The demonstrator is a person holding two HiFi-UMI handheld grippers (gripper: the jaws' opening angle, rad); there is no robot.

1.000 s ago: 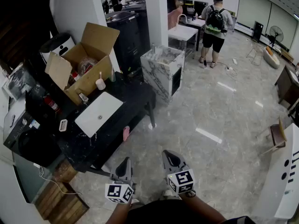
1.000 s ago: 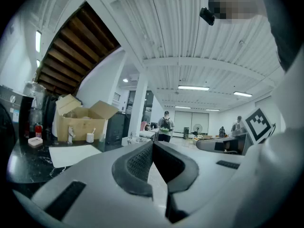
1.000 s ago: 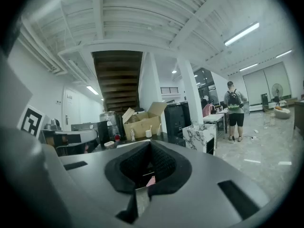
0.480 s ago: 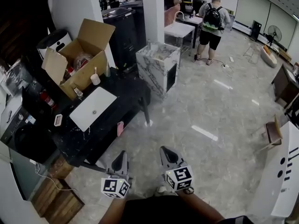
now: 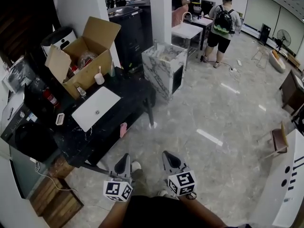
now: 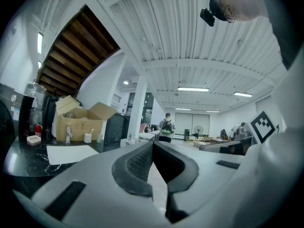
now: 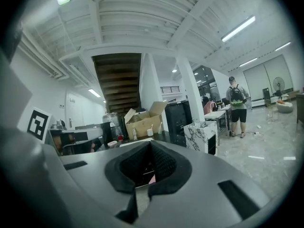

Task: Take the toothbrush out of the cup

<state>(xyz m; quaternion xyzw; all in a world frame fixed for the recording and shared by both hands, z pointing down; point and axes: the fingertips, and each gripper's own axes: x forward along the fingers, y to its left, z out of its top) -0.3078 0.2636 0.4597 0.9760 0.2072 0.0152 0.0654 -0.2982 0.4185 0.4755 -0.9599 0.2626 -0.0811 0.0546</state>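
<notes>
We hold both claws low and near, the left gripper (image 5: 124, 163) and the right gripper (image 5: 170, 159), each with jaws pressed together on nothing. The small white cup (image 5: 99, 79) stands far left on the black marble counter (image 5: 133, 91), just beside the open cardboard box (image 5: 80, 56). The pale toothbrush (image 5: 99, 71) stands upright in it, well apart from us.

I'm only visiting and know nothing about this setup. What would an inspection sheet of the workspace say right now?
Surface: black counter with white sink set in it.
Job's things: toothbrush standing in white cup near the sink.
Clutter: open cardboard box, soap dish.
Grippers: left gripper and right gripper both shut, empty, short of the counter.
Cables: white cable on floor by counter.
Surroundings: marble pedestal; person with backpack, back turned.
</notes>
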